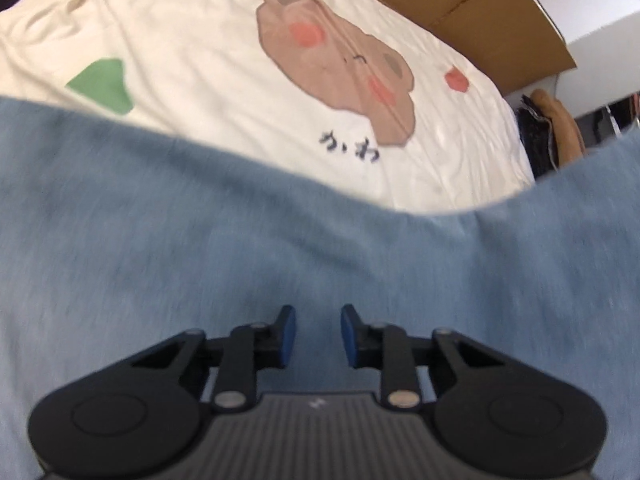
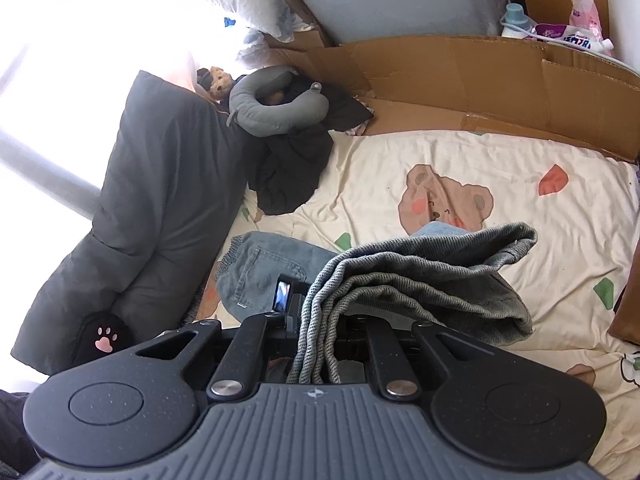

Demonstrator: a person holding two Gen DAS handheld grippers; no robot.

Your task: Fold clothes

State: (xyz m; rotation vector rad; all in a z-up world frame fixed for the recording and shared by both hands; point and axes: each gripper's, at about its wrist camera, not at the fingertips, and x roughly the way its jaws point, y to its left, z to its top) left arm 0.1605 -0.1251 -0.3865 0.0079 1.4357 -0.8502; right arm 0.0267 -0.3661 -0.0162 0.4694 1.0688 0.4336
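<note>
While the left gripper (image 1: pixel 318 336) hangs with its blue-padded fingers (image 1: pixel 289 336) spread apart and nothing between them, a broad blurred sheet of light-blue fabric (image 1: pixel 280 248) fills the near half of the left wrist view directly beneath it; whether the pads touch that cloth cannot be told. Beyond the fabric's far edge lies the cream bedsheet printed with brown bears (image 1: pixel 192 40), with a green shape to the left and a small red one to the right, and flattened brown cardboard (image 1: pixel 480 12) stands along the far right side. In the right wrist view, the right gripper (image 2: pixel 320 320) is clenched on a bunched fold of grey-blue ribbed knit garment (image 2: pixel 420 280), whose layers run back between the jaws and drape out to the right over the bedsheet (image 2: pixel 520 152), with a strip of lighter blue cloth peeking out at its far edge. Just left of it, a pair of faded blue denim jeans (image 2: pixel 264 264) lies crumpled on the bed, a back pocket showing. Farther left sits a long dark-grey padded coat (image 2: pixel 160 200), and beyond it a grey U-shaped neck pillow (image 2: pixel 276 108) rests on dark clothing near the cardboard wall (image 2: pixel 480 76).
</note>
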